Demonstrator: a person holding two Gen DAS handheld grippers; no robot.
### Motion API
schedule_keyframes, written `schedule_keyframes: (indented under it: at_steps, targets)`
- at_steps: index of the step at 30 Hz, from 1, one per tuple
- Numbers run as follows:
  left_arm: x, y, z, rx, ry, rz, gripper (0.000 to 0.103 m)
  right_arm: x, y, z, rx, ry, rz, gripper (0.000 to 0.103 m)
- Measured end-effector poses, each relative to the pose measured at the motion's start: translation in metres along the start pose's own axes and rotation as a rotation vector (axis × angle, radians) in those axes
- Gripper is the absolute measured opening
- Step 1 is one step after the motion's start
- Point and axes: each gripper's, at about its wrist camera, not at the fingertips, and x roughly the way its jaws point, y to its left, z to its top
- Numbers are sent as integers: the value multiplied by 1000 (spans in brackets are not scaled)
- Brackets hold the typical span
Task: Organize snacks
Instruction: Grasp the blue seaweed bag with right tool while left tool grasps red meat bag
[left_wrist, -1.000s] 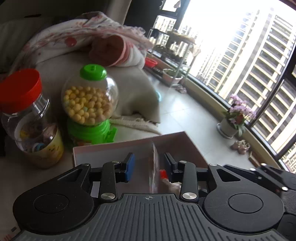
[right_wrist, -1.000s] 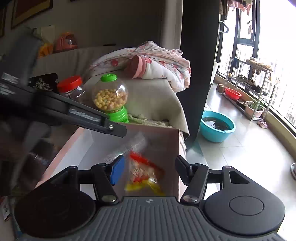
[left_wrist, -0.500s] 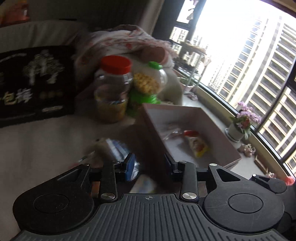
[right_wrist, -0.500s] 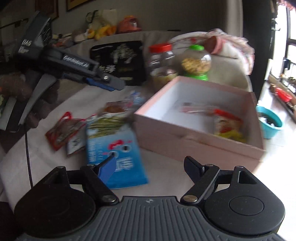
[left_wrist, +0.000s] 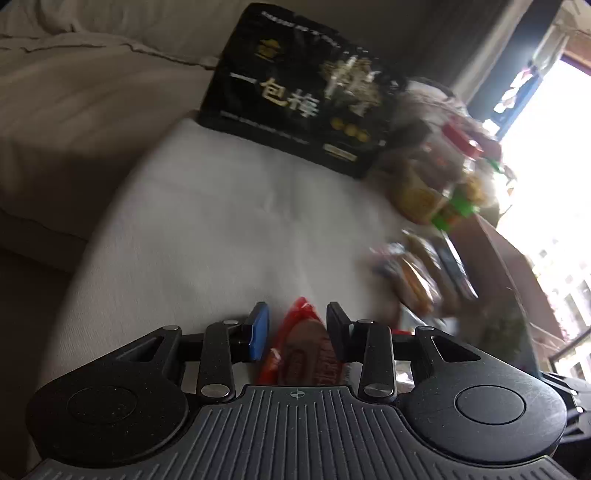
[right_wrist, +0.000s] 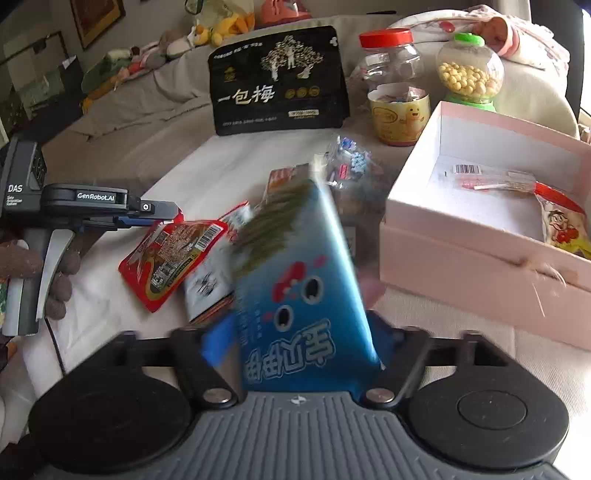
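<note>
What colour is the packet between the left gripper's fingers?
Red foil snack packet, clearest in right wrist view.

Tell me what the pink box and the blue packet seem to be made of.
Pink box: looks like matte cardboard, judging by its flat folded walls, white lining and frayed front edge. Blue packet, between the right gripper fingers: probably glossy plastic film, given the sheen and printed graphics, though it is motion-blurred.

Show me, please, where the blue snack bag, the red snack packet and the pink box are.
blue snack bag (right_wrist: 295, 280): right wrist view, middle of its printed front.
red snack packet (right_wrist: 173, 254): right wrist view, centre of its face.
pink box (right_wrist: 461, 273): right wrist view, near outer wall.
</note>
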Motion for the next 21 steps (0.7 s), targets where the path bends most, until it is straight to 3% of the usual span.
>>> schedule_keyframes:
  at_steps: [2,5,10,13,15,17,19,21]
  targets:
    - [-9,-8,-14,-1,5,-28,41,-11,4,-6,-14,-1,-11,40]
    - [-14,-20,-35,-36,25,-86,41,-27,4,-19,17,18,11,28]
    - [-17,-50,-69,-46,39,-158,41,-55,-2,-41,59,7,-16,27]
    - [-10,-70,-78,-20,106,-252,41,-69,-6,-49,47,-19,-113,27]
    - [-11,-81,-78,11,113,-271,41,-78,-6,-51,29,-47,-187,30]
    - [-20,-88,-74,45,76,-249,41,-87,-7,-53,22,-78,-227,49]
    - [-34,-90,-68,70,42,-185,41,-96,-6,-53,16,-121,-240,67]
    - [-45,-92,-65,100,51,-108,41,-101,-3,-51,5,-151,-221,69]
